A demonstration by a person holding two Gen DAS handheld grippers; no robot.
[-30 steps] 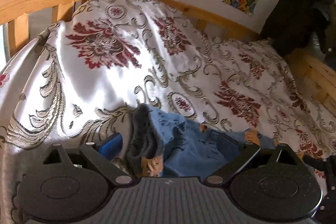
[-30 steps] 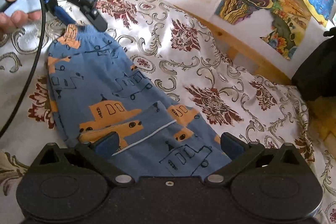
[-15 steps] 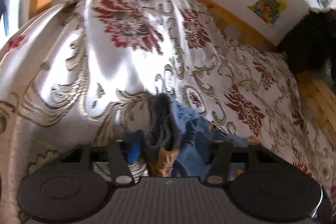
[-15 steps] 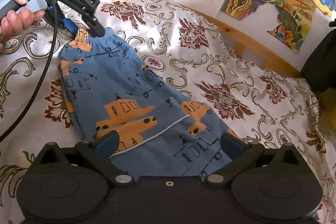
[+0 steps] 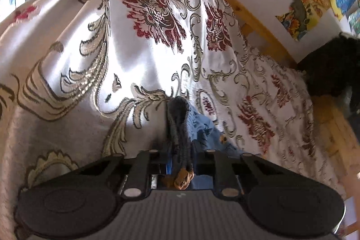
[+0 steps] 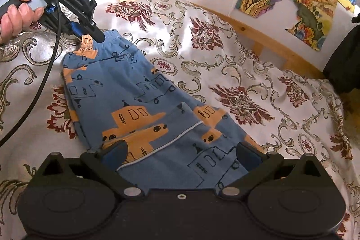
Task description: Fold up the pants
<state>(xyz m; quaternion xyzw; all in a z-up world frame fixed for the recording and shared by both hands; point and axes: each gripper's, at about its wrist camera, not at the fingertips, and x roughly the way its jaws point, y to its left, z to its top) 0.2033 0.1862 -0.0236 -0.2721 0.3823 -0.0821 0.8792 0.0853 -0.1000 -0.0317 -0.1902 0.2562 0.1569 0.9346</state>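
**Waistband pinched, fold about to start**

The pants (image 6: 144,105) lie flat on the bed's patterned cover (image 6: 258,82), already doubled leg over leg. The left gripper (image 5: 180,156) is clenched on the waistband (image 5: 177,118). The right gripper (image 6: 180,150) hovers with fingers spread over the leg end. The next move likely calls for bringing the waistband toward the hems.

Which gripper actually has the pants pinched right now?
The left gripper: it is shut on the waistband of the pants. The right gripper is open, straddling the cloth.
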